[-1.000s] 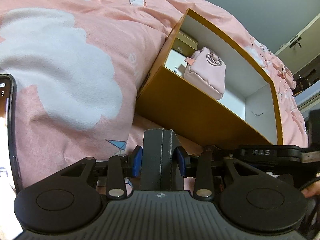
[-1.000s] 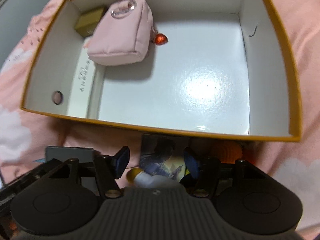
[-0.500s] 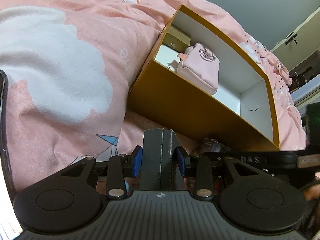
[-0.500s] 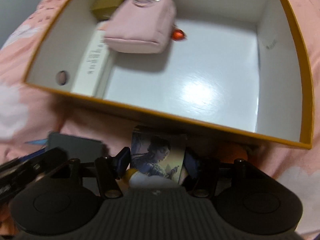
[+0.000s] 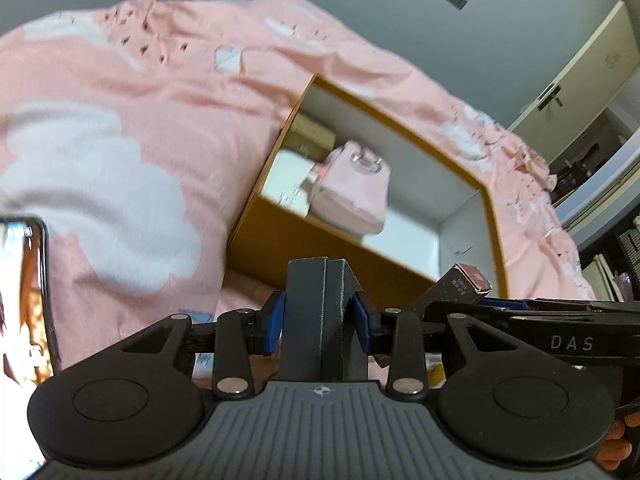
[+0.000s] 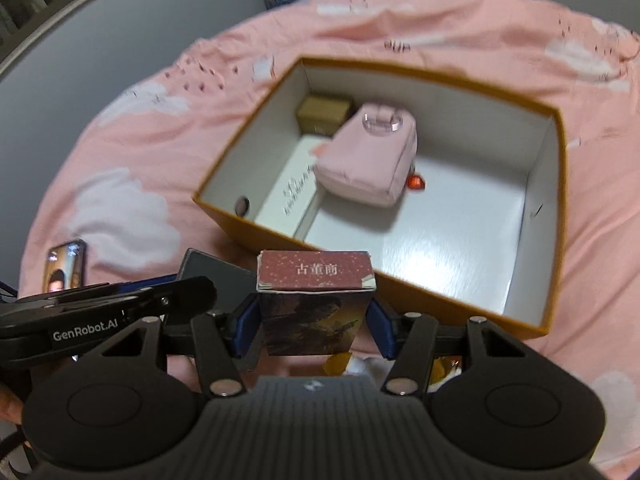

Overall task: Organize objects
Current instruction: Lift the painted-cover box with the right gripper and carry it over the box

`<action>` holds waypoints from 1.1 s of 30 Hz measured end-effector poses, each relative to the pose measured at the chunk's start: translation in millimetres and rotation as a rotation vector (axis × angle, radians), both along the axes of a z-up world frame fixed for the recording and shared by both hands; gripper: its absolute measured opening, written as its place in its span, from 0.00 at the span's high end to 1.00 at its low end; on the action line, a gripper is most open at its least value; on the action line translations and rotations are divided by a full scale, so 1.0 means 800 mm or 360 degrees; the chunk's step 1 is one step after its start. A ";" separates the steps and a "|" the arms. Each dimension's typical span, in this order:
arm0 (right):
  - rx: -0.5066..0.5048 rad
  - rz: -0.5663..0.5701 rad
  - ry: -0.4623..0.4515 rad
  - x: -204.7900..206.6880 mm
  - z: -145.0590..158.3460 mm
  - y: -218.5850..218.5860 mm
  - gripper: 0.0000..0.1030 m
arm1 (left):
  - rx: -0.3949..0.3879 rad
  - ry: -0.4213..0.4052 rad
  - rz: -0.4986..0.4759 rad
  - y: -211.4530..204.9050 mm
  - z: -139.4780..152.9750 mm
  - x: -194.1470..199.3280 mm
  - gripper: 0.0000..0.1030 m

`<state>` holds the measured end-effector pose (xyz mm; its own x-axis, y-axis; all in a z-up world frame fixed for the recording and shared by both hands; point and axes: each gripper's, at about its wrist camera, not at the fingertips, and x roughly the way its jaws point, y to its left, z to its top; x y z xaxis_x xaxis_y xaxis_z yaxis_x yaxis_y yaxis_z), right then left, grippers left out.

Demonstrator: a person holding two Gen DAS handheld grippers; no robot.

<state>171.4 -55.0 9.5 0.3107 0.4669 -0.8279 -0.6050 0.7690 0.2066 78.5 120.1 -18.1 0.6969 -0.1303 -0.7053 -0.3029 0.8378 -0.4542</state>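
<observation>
A: On the pink bed cover with white cloud shapes (image 6: 120, 216), an open mustard-yellow cardboard box with a white inside (image 6: 558, 216) sits past both tools. State of the left tool (image 5: 320, 312)?

B: Its blue pads are pressed against the two sides of a dark grey flat rectangular case (image 5: 320, 320), held upright on edge. The case is off the bed, short of the box's near wall.

A: Right tool (image 6: 314, 316)?

B: Pinching a small maroon carton with white Chinese characters on its top flap and a dark picture on its front (image 6: 314, 304). Upright, just before the box's near wall, not inside it.

A: Box contents?

B: A pale pink fabric pouch with a clear round ring on top (image 6: 372, 156) lies near the middle-left. A small red shiny piece (image 6: 416, 182) touches its right side. A tan small box (image 6: 324, 110) sits in the far left corner; a white flat card with dark print (image 6: 294, 188) lies along the left wall, partly under the pouch.

A: Elsewhere?

B: A black smartphone with a lit screen (image 6: 66, 264) lies on the bed cover, left of the box, well apart from it.
</observation>
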 end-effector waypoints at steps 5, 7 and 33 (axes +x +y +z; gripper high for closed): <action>0.0102 -0.0011 -0.0072 0.002 0.026 -0.012 0.43 | 0.0018 -0.0091 0.0000 -0.003 0.022 0.002 0.60; 0.0145 -0.0019 -0.0104 0.002 0.035 -0.018 0.43 | 0.0023 -0.0129 0.0000 -0.003 0.030 0.006 0.60; 0.0095 -0.0406 -0.0162 0.093 0.020 -0.065 0.43 | 0.0061 -0.0221 -0.0138 -0.054 -0.001 0.127 0.60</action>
<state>246.0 -106.7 25.1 0.5045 0.4098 -0.7599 -0.4135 0.8874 0.2040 180.2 76.6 -19.2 0.7753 -0.1693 -0.6085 -0.1651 0.8756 -0.4540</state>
